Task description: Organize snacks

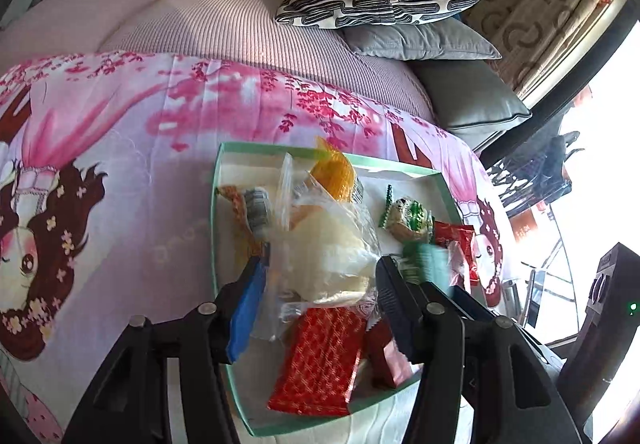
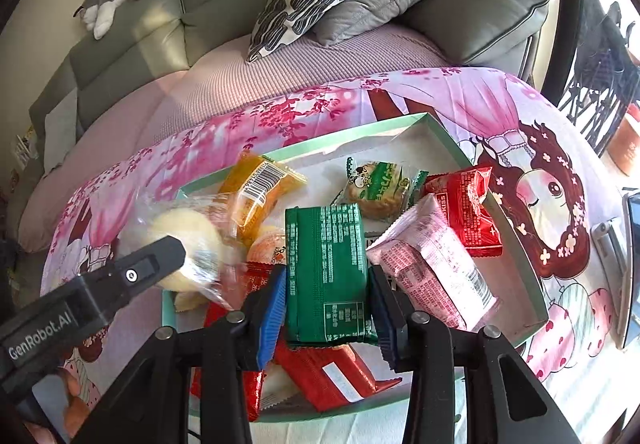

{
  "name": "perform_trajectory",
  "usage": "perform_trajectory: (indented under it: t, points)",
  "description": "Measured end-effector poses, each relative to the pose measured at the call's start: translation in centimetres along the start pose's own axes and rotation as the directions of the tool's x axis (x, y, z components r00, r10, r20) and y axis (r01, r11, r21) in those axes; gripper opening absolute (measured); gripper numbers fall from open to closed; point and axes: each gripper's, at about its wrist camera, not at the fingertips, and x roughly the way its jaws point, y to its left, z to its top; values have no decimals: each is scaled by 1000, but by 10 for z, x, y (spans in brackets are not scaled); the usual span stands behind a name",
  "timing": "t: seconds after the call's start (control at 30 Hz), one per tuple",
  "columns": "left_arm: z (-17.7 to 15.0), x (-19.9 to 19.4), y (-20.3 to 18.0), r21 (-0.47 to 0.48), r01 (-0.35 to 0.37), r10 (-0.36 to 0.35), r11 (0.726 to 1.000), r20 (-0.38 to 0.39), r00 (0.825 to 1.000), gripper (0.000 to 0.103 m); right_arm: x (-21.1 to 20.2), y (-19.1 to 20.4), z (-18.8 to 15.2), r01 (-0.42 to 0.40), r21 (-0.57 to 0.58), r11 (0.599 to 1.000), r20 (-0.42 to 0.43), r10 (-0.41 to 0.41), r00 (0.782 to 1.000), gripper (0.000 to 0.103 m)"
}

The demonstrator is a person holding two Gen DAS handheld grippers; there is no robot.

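Green foil sits between the fingers of my right claw (image 2: 327, 298): the green packet (image 2: 326, 272) stands upright in the grip, pinched on its two long edges, so I judge it is held this way to drop in on edge and save room. It hangs over the near half of the mint-green box (image 2: 404, 120), just above a red packet (image 2: 328, 374) lying flat on the box floor, with a pink packet (image 2: 430, 268) leaning beside it.

My left claw (image 1: 320, 284) is clamped on a clear bag (image 1: 332, 244) holding a pale bun, its fingers pressing the crinkled plastic from both sides. That bag hangs over the left part of the same box, above a red patterned packet (image 1: 320, 360). An orange packet (image 2: 260, 195) and a cookie packet (image 2: 378, 185) already lie farther back, so the box looks partly filled.
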Motion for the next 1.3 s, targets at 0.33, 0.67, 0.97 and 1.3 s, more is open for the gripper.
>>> perform_trajectory:
  t: [0.33, 0.67, 0.97, 1.3]
  points:
    - [-26, -33, 22, -55, -101, 104, 993, 53, 993, 87, -20, 13, -23, 9, -60, 998, -3, -9, 1000, 67]
    - [-66, -46, 51, 14, -390, 388, 921, 69, 919, 97, -33, 27, -56, 23, -109, 994, -10, -24, 1000, 84]
    - [-78, -49, 43, 74, -479, 472, 875, 91, 877, 96, -31, 33, -66, 24, -132, 991, -17, -26, 1000, 95]
    - [-76, -51, 47, 49, -513, 507, 857, 105, 856, 96, -26, 31, -67, 29, -139, 990, -17, -31, 999, 103]
